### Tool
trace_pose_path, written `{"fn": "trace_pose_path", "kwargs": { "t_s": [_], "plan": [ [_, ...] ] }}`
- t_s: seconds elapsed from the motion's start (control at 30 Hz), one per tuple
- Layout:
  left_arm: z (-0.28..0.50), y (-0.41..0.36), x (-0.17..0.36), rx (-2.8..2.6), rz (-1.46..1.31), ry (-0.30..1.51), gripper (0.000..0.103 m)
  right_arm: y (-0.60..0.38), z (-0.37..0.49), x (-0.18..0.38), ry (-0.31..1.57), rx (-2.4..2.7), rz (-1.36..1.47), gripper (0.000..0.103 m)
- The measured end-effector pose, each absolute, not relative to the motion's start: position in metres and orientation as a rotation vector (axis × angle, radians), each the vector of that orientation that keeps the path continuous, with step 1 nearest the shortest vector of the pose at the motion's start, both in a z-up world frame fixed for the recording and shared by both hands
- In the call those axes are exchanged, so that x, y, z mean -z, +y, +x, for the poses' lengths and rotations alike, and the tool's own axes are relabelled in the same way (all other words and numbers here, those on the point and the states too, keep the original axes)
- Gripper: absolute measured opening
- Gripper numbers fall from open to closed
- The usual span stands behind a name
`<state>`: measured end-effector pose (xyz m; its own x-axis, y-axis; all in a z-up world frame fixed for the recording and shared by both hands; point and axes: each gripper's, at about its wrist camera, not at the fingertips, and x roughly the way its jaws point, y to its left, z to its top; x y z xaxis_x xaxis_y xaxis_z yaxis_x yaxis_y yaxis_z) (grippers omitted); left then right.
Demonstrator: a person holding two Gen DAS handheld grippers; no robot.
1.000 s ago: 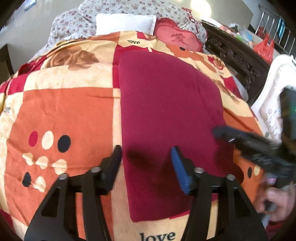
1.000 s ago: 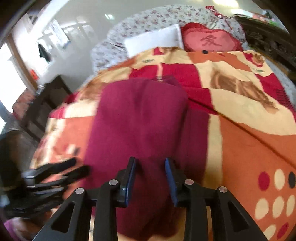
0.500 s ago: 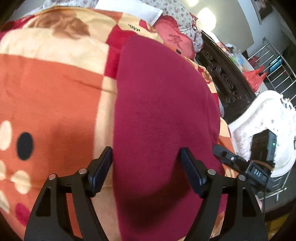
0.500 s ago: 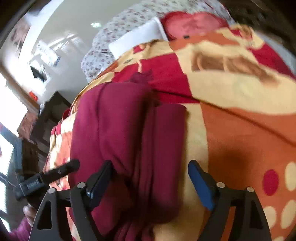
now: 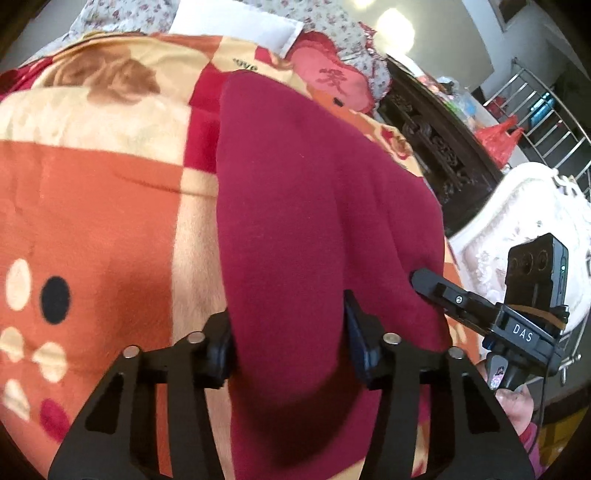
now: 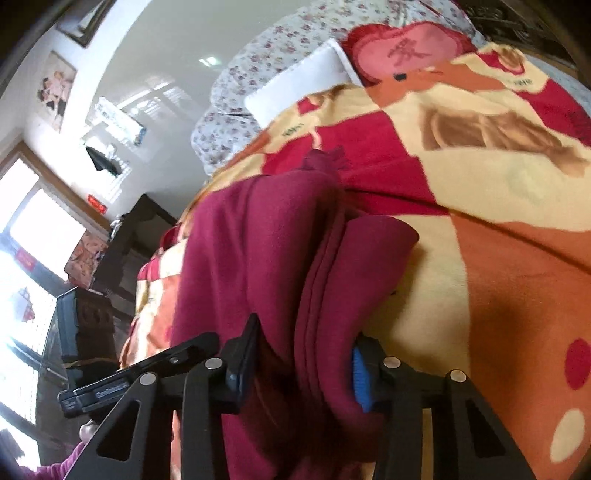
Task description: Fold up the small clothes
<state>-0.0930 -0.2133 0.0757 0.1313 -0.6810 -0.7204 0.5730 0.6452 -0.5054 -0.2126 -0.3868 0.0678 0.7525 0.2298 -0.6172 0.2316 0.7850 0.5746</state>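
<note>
A maroon garment (image 5: 314, 206) lies lengthwise on an orange, red and cream blanket (image 5: 92, 206) on a bed. My left gripper (image 5: 290, 350) is closing on its near edge, with fabric filling the gap and touching both pads. In the right wrist view the same garment (image 6: 258, 240) shows stacked folds, and my right gripper (image 6: 303, 369) is closing on the bunched near end, pads against the cloth. One of the right gripper's fingers (image 5: 439, 290) shows at the garment's right side in the left wrist view. The left gripper's fingers (image 6: 177, 354) appear at the lower left of the right wrist view.
A red heart-shaped pillow (image 5: 332, 81) and a white pillow (image 5: 236, 26) lie at the head of the bed. A dark carved bed frame (image 5: 436, 147), a white chair (image 5: 517, 221) and a red bag (image 5: 498, 136) stand to the right. A dark cabinet (image 6: 122, 251) stands by the window.
Both grippers stood wide half a second ago and have since narrowed onto the garment's near end. The cloth there is bunched between the pads, and both cameras have tilted and come closer.
</note>
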Motion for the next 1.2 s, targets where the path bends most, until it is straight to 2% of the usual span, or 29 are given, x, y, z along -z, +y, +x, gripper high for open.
{"fn": "trace_pose_path", "kwargs": {
  "t_s": [0.23,0.33,0.5,0.73,0.83,1.0,1.1,1.2],
  "plan": [
    [-0.130,-0.157,-0.113,0.887,-0.054,1.107,0.049,-0.328,-0.239,-0.097,0.748,-0.104,0.674,0.041],
    [-0.145,-0.132,-0.103,0.848,-0.012,1.126,0.049,-0.306,-0.246,-0.083,0.781,-0.123,0.677,0.041],
    [-0.150,-0.120,-0.063,0.764,0.004,1.183,0.050,-0.302,-0.248,-0.035,0.938,-0.019,0.733,0.046],
    [-0.157,-0.112,-0.076,0.695,-0.015,1.159,0.051,-0.285,-0.265,-0.106,0.807,-0.008,0.552,0.048],
    [-0.163,-0.110,-0.083,0.657,0.017,1.124,0.051,-0.263,-0.252,-0.115,0.801,-0.052,0.470,0.047],
    [-0.165,-0.107,-0.099,0.597,0.091,1.016,0.054,-0.239,-0.230,-0.087,0.877,-0.073,0.380,0.047],
    [-0.165,-0.101,-0.104,0.579,0.106,0.992,0.054,-0.238,-0.222,-0.052,0.994,0.024,0.280,0.048],
    [-0.166,-0.101,-0.108,0.561,0.119,0.963,0.054,-0.250,-0.228,-0.044,0.966,0.022,0.358,0.048]
  ]
}}
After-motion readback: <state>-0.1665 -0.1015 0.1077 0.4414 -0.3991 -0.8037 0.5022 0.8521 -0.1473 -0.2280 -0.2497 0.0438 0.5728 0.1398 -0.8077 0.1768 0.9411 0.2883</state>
